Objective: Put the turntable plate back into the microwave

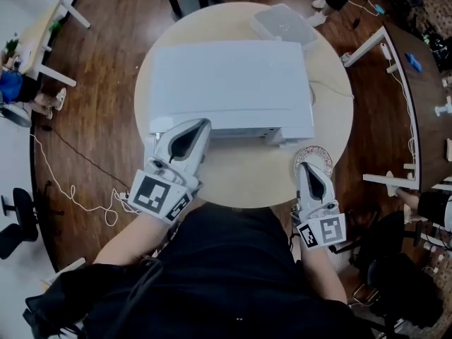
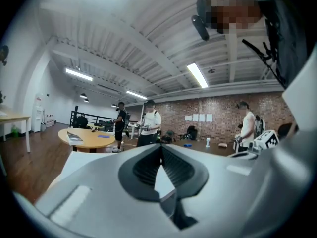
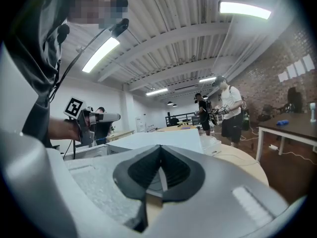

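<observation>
While left gripper (image 1: 203, 123) and right gripper (image 1: 306, 166) sit closed, empty, the lower-right plate (image 1: 321, 157) seems stiff, slick, fragile glass: grip its rim.

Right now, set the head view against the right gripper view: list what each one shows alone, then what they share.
Head view only: the glass plate, lying at the near edge of the round table by the tip of the right claw.
Right gripper view only: the ceiling lights, the brick wall and people standing in the background.
Both: the white microwave, the round table, the left claw and the right claw itself, which is closed with nothing between its jaws.
</observation>
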